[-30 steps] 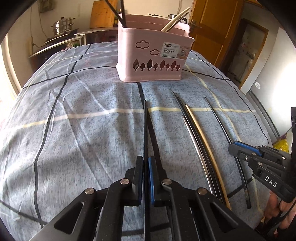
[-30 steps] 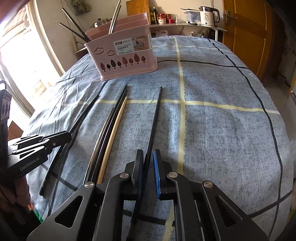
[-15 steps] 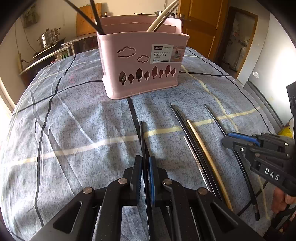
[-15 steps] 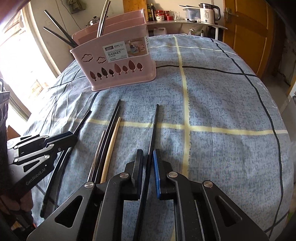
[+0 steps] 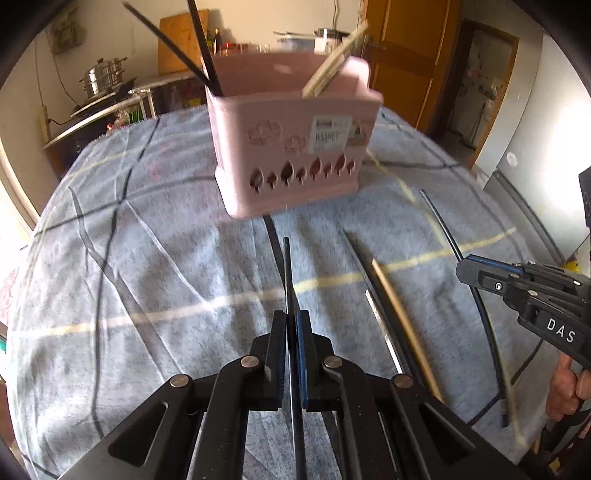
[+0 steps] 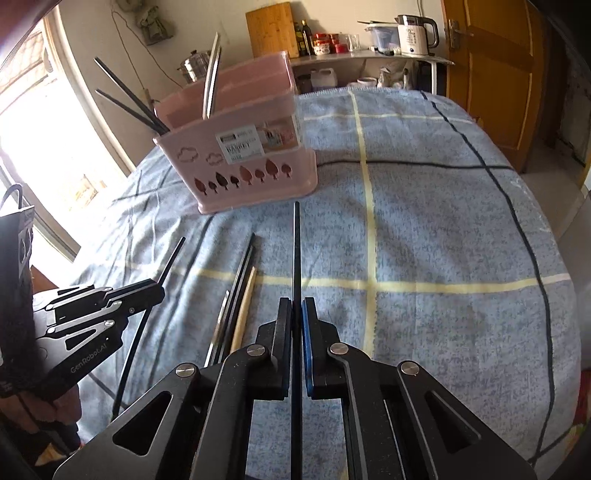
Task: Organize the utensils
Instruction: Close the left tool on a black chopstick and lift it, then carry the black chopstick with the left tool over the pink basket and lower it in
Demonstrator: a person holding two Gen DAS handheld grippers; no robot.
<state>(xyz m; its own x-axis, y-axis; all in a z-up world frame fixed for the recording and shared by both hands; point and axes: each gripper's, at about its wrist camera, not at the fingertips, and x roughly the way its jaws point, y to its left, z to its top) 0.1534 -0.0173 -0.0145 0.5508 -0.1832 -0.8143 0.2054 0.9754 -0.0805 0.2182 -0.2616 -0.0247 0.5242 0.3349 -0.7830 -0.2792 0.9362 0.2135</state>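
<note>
A pink utensil basket [image 5: 291, 147] stands on the blue checked cloth and holds black and pale chopsticks; it also shows in the right wrist view [image 6: 240, 155]. My left gripper [image 5: 291, 317] is shut on a black chopstick [image 5: 287, 273] that points at the basket. My right gripper [image 6: 295, 306] is shut on another black chopstick [image 6: 296, 251], lifted off the cloth. Loose chopsticks lie between the grippers: a wooden one [image 5: 399, 317], a metal one [image 5: 380, 325] and black ones [image 6: 240, 280].
The right gripper's body [image 5: 524, 295] is at the right of the left view; the left gripper's body [image 6: 85, 314] is at the left of the right view. A counter with a kettle [image 6: 417, 29] and a pot [image 5: 101, 75] stands behind the table.
Both grippers have lifted their black chopsticks off the cloth and moved closer to the pink basket. The loose chopsticks have stayed on the cloth.
</note>
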